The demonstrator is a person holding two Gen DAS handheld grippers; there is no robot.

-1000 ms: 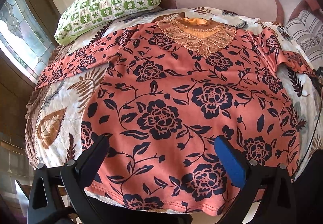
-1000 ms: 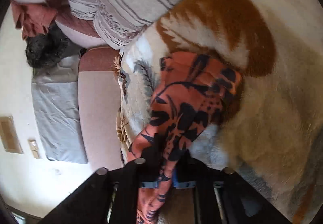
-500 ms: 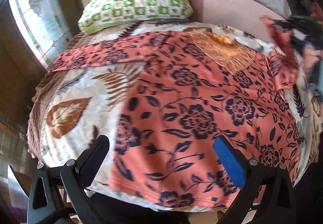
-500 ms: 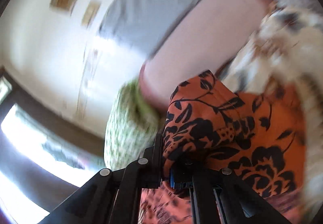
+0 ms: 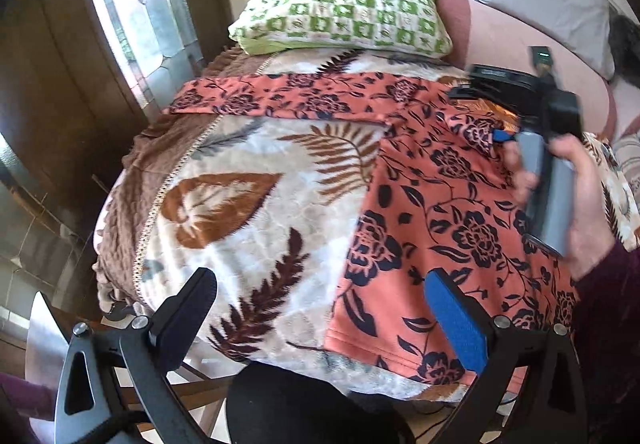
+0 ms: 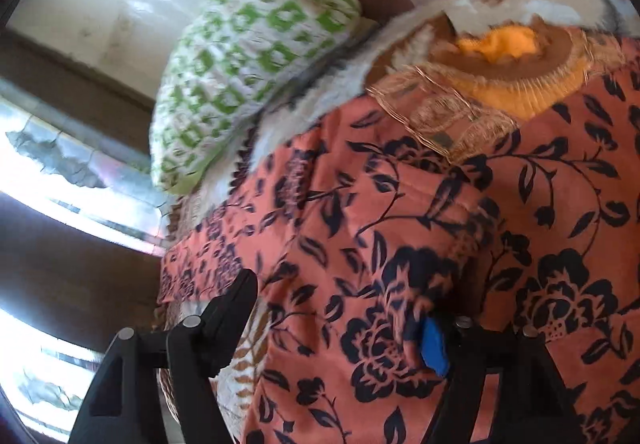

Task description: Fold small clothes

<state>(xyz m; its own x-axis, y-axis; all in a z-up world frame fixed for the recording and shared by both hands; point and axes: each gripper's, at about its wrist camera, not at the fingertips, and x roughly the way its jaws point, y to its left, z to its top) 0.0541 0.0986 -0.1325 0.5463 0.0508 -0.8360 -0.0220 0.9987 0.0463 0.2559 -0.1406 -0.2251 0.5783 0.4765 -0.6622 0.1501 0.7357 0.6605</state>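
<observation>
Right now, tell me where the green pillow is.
In the left wrist view the green pillow lies at the top centre, on the blanket's far end just beyond the floral top's outstretched sleeve, beside the window.

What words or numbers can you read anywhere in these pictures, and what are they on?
None can be read.
Right gripper: the black block on top has a small pale marking, too blurred to read.
Small black device behind it: a green glowing spot, no readable characters.
Orange flowered top, green checked pillow and leaf blanket: only patterns, no writing.
</observation>
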